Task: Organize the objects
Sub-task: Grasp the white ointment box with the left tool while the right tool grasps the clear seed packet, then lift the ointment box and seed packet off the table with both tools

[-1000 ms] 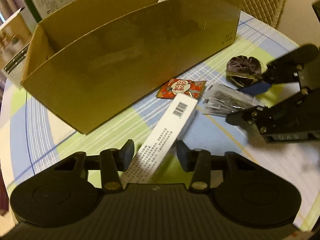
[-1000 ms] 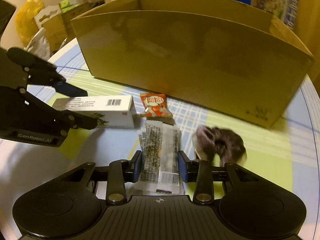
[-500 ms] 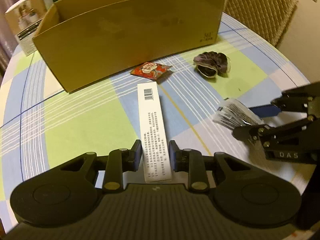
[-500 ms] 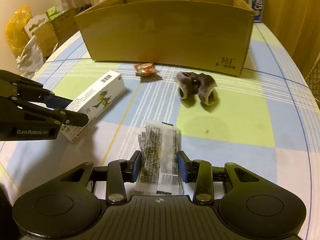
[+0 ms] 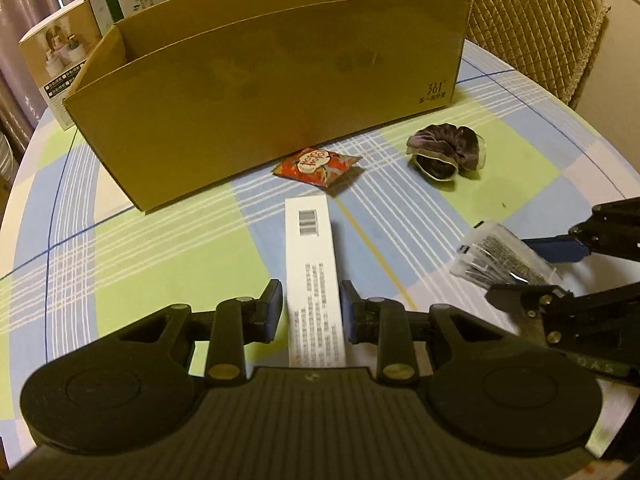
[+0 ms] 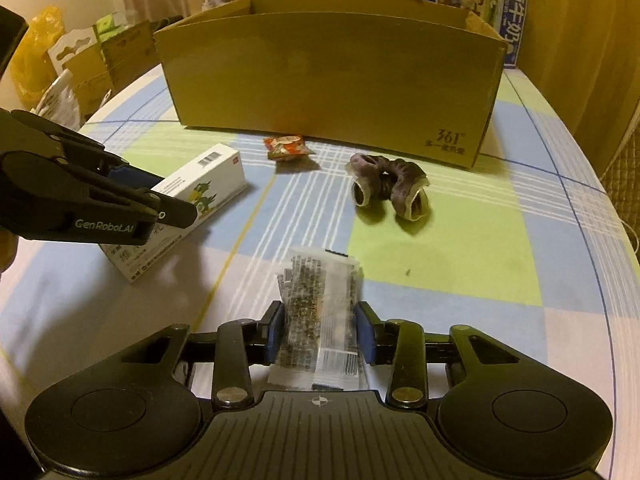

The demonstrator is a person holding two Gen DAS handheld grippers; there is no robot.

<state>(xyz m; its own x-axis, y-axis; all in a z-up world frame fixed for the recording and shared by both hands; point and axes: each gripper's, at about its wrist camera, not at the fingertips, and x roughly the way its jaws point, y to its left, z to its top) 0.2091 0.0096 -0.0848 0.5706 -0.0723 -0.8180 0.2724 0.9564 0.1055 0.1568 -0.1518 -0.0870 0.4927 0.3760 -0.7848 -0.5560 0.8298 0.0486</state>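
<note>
White carton [image 5: 314,280] and clear sachet [image 6: 320,312], clamped by left gripper [image 5: 310,306] and right gripper [image 6: 320,330], have pulled back from the cardboard box [image 5: 280,92], seemingly lifted for boxing.

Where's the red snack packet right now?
The red snack packet lies on the table just in front of the cardboard box, left of the purple scrunchie and beyond the far end of the white carton.
</note>
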